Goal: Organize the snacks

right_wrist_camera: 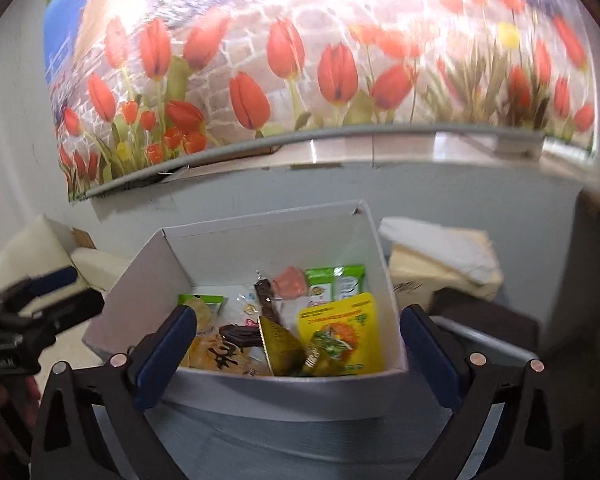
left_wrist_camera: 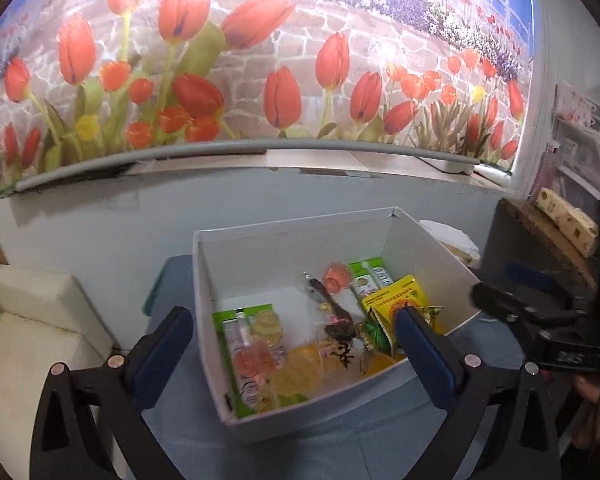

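Note:
A white cardboard box (left_wrist_camera: 284,240) stands on a blue-grey table and holds several snack packets: a yellow packet (left_wrist_camera: 396,294), green-edged packets (left_wrist_camera: 252,344) and a dark wrapped bar (left_wrist_camera: 328,304). My left gripper (left_wrist_camera: 296,344) is open and empty, its fingers astride the box's near corner. My right gripper (right_wrist_camera: 298,342) is open and empty, just in front of the box (right_wrist_camera: 260,236), over the yellow packet (right_wrist_camera: 344,328) and a gold packet (right_wrist_camera: 280,344). The right gripper shows at the right in the left wrist view (left_wrist_camera: 512,304).
A tulip-print wall hanging (left_wrist_camera: 260,60) covers the wall behind. A cream cushioned seat (left_wrist_camera: 24,320) is at the left. A white-covered bundle (right_wrist_camera: 440,260) lies right of the box. A dark shelf with a patterned box (left_wrist_camera: 564,220) is at the far right.

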Demonstrator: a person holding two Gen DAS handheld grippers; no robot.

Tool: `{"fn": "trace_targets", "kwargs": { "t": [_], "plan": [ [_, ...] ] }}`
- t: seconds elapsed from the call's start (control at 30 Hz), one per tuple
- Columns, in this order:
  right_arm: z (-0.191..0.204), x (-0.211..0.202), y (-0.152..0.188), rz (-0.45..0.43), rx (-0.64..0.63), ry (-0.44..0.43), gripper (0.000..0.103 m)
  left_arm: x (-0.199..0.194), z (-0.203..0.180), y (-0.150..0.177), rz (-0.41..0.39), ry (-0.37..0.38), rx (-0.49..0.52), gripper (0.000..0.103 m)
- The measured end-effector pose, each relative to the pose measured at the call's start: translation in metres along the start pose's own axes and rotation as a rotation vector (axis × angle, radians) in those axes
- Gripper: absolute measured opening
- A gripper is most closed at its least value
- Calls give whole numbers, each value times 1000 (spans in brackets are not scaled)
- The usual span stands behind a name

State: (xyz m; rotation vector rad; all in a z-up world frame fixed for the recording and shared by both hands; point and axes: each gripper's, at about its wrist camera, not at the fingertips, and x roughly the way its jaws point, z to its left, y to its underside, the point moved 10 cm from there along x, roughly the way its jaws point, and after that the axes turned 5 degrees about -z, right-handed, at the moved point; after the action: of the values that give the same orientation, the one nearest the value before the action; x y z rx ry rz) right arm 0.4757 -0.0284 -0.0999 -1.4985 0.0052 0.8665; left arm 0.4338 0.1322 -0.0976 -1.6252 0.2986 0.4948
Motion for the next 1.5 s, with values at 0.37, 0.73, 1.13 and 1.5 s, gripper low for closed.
{"fn": "trace_targets", "kwargs": {
  "t": [0.37,0.73,1.13,1.5],
  "plan": [
    [37,-130,25,-54,-73,22,103,-136,-4,39,-62,11,-50,103],
    [66,-238,71,-78,-43,-40,103,-246,-20,88,-47,24,-9,103],
    [86,-265,84,-69,-57,-81,103,-280,-23,96,-60,6,8,103],
    [88,-272,81,-80,-59,-88,103,-292,-27,90,-70,24,5,103]
  ]
}}
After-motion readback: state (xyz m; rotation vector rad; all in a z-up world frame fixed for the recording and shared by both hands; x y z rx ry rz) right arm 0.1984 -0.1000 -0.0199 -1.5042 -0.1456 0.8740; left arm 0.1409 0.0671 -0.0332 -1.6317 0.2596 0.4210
